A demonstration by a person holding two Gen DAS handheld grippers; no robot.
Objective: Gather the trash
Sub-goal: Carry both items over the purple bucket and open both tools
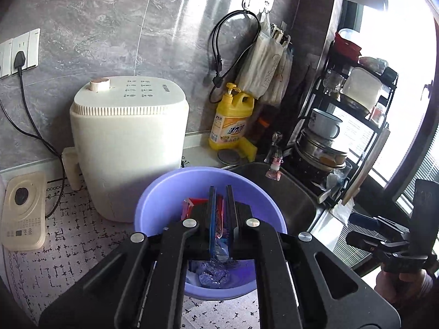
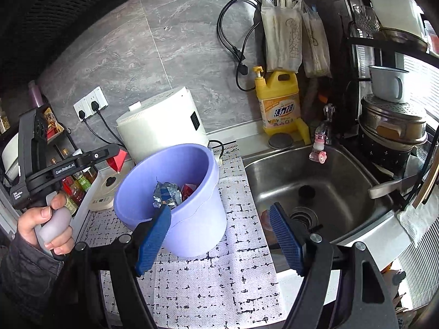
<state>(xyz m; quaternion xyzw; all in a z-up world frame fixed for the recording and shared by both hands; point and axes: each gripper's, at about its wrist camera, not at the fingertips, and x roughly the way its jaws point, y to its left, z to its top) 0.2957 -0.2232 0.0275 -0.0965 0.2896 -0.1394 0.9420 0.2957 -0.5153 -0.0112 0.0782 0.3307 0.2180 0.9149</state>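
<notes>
Purple bin [image 2: 175, 200] on the surface [image 2: 214, 288] already holds foil and wrappers. Left claw [image 1: 220, 205] pinches a red-blue wrapper [image 1: 218, 219] above it, not yet dropped; right claw [image 2: 219, 235] gapes empty.

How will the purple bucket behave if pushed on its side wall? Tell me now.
Probably light: the purple bucket looks like thin plastic and holds only a few wrappers. It is likelier to tip than slide, since its base looks narrower than its rim and the patterned mat under it looks textured. Its wall may flex.
</notes>
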